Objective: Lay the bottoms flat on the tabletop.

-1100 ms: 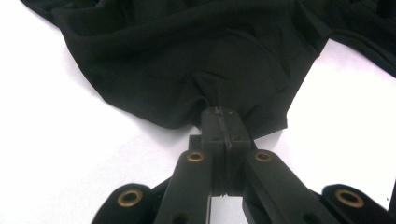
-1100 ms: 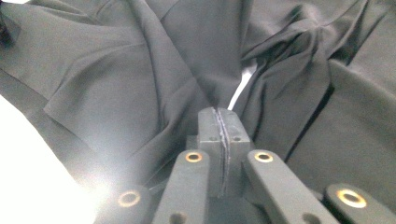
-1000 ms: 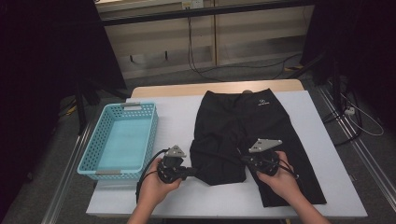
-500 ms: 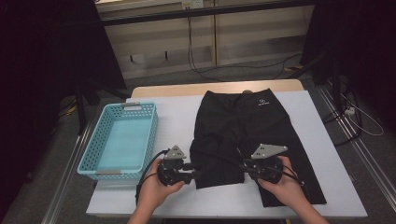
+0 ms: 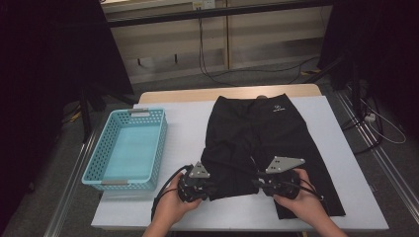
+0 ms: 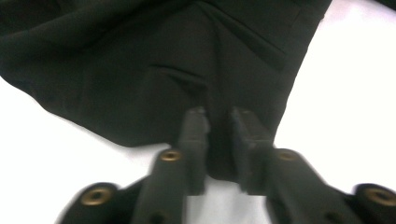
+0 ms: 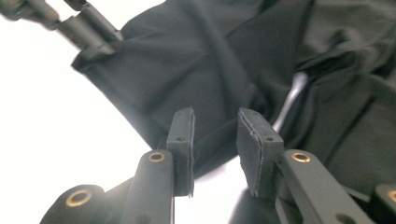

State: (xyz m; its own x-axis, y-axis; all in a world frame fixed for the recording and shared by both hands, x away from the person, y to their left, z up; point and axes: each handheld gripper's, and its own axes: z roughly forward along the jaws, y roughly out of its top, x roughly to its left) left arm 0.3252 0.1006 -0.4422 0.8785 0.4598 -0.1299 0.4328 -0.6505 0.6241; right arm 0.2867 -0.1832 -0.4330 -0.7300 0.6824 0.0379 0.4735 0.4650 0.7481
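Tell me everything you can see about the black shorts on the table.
The black shorts lie flat on the white table, waistband at the far side, a small white logo near it. The cloth looks thin and smooth, creased around the near hems. The left claw pinches one hem; the right claw stands open around a fold. A blue basket sits apart, left.

A pair of black fabric shorts [image 5: 269,143] lies spread flat on the white table [image 5: 188,133], to the right of the light-blue plastic basket [image 5: 126,148] and apart from it. The waistband, with a small white logo [image 5: 277,108], points toward the far edge of the table, and the two legs run toward the near edge. The leg nearer the basket is rumpled, its hem drawn up and folded over into creases; the other leg lies longer and smoother, reaching almost to the near edge.
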